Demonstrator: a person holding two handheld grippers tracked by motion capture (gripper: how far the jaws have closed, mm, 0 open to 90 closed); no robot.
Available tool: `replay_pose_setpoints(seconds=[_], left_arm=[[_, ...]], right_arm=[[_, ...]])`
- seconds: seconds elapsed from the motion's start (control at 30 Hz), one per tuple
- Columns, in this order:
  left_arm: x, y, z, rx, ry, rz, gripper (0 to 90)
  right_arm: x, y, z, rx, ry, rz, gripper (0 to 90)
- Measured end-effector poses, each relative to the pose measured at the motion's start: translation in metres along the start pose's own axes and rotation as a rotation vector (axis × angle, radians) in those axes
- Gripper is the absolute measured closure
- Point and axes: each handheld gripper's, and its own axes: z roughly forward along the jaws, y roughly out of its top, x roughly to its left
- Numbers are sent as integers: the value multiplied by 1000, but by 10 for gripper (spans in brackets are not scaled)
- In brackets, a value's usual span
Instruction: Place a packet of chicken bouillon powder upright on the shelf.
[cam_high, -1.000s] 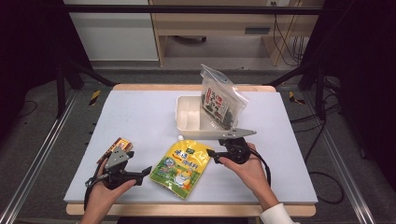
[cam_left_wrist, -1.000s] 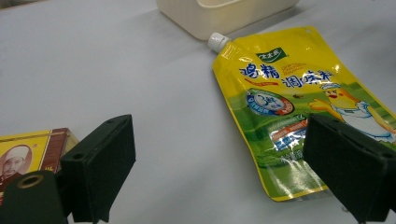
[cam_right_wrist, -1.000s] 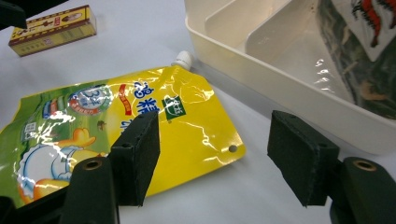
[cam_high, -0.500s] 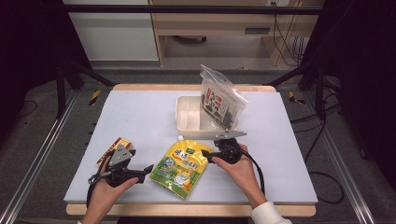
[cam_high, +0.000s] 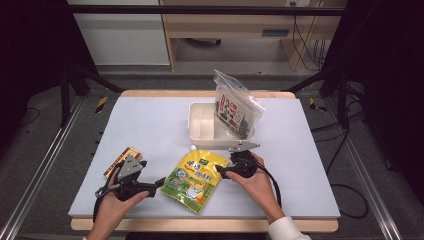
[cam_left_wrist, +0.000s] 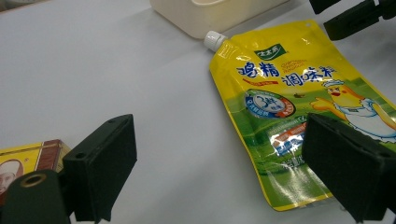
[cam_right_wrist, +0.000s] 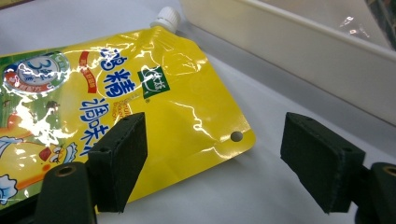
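On the surface (cam_high: 150, 120), the spouted pouch (cam_high: 196, 179) lies at lower centre of the frame, with the tray (cam_high: 202, 121) above it. A clear bag (cam_high: 235, 105) stands in the tray's right side, and a small box (cam_high: 119, 160) lies at lower left of the pouch.

One yellow spouted pouch (cam_high: 196, 179), one white tray (cam_high: 202, 122), one clear zip bag (cam_high: 235, 105) — one small box (cam_high: 121, 158).

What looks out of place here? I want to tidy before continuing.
The clear packet stands tilted in the white tray, leaning over its right rim instead of lying inside. The yellow spout pouch lies flat and intact; nothing has spilled.
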Motion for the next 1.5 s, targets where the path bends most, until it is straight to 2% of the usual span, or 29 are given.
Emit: replay_pose_setpoints(seconds=[0.13,0.43,0.53,0.87,0.93,1.13,1.17,1.43,1.5], left_arm=[[1,0,0,0,-1,-2,99],[1,0,-1,-2,-1,-1,99],[2,0,-1,-2,0,0,99],[1,0,-1,-2,-2,-1,99],[1,0,0,-2,-2,-2,100],[1,1,1,2,-3,1,101],[1,1,1,2,-3,1,101],[1,1,1,3,-2,3,102],[1,1,1,2,-1,3,103]], right_arm=[[-1,-1,2,24,5,-7,196],[-1,-3,10,66,36,-15,186],[0,-2,13,83,41,3,187],[3,-1,15,79,67,14,217],[5,0,14,67,65,11,221],[6,5,6,3,88,54,240],[6,7,4,-23,93,62,253],[11,11,-1,-57,72,69,342],[13,13,-2,-61,64,58,369]])
